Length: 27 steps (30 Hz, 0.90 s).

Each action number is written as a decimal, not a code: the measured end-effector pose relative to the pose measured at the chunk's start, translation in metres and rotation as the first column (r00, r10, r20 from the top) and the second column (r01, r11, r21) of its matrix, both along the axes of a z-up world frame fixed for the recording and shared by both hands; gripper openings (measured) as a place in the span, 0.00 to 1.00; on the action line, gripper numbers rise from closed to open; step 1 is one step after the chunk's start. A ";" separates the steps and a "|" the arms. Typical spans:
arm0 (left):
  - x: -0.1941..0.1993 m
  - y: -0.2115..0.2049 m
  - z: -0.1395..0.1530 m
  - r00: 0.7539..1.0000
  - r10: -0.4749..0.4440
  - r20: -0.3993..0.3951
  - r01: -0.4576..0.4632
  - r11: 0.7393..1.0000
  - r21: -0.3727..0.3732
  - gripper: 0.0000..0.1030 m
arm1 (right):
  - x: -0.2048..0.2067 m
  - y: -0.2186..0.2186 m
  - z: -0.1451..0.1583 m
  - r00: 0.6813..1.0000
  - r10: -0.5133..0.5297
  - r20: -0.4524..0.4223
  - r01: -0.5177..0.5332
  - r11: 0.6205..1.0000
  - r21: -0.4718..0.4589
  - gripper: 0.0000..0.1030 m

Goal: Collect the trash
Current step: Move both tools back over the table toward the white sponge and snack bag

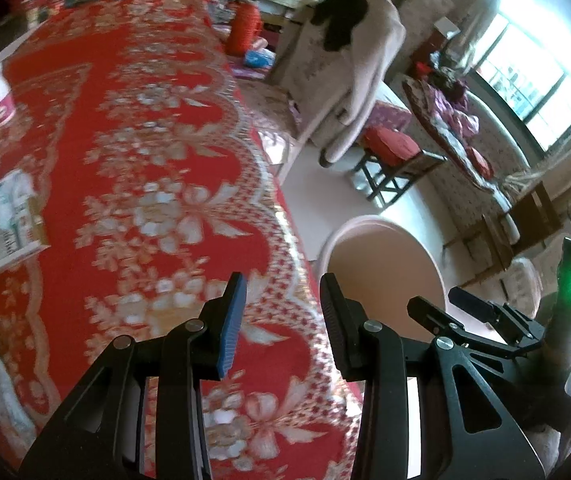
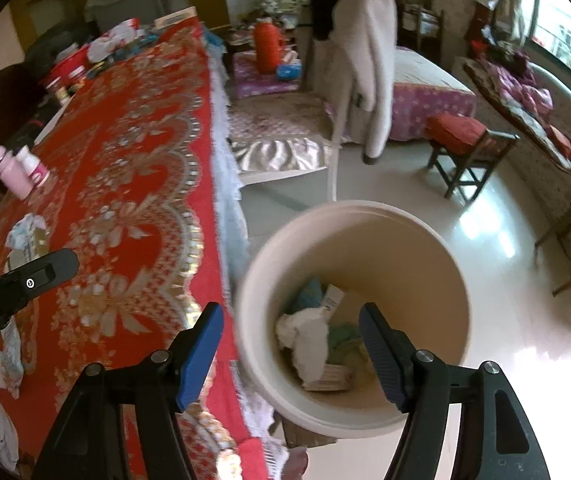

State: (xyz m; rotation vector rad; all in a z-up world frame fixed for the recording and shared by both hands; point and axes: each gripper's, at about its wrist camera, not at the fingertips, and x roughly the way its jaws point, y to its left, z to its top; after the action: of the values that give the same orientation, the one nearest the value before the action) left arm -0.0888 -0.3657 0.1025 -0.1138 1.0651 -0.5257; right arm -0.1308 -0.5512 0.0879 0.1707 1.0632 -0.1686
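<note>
The left hand-held gripper (image 1: 281,320) points steeply downward, its two fingers standing apart with nothing between them; one pad is blue (image 1: 231,326), the other dark. It hangs over the right edge of the surface. The right hand-held gripper (image 2: 291,350) also tilts steeply down, its jaws set wider than the left's and holding nothing, the blue pads (image 2: 199,354) facing each other across an open gap. In the left wrist view the right hand-held gripper shows at the lower right, just beside the left one. No hand or sleeve shows clearly.
</note>
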 end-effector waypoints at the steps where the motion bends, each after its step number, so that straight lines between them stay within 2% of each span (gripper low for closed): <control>1: 0.000 0.008 0.000 1.000 0.015 0.000 -0.015 1.000 0.000 0.39 | 0.003 0.007 0.001 1.000 0.018 0.002 -0.018 1.000 -0.001 0.66; 7: -0.003 0.056 0.005 0.994 0.107 0.009 -0.107 0.994 -0.002 0.47 | 0.018 0.044 0.004 0.995 0.100 0.012 -0.100 0.995 0.013 0.67; 15: -0.017 0.136 0.019 0.973 0.228 0.022 -0.228 0.974 0.008 0.49 | 0.034 0.102 0.001 0.973 0.229 0.013 -0.229 0.971 0.067 0.68; 20: -0.033 0.197 0.019 0.951 0.310 0.003 -0.310 0.950 0.030 0.49 | 0.038 0.139 -0.005 0.949 0.315 0.004 -0.313 0.944 0.102 0.68; 27: -0.064 0.274 0.013 0.903 0.428 -0.018 -0.426 0.901 0.085 0.49 | 0.041 0.191 -0.018 0.903 0.429 -0.022 -0.421 0.893 0.157 0.69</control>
State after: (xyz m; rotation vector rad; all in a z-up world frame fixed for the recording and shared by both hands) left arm -0.1527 -0.0914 0.1157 -0.2818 1.0554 -0.0830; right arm -0.0896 -0.3604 0.0699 0.0634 1.1446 0.3064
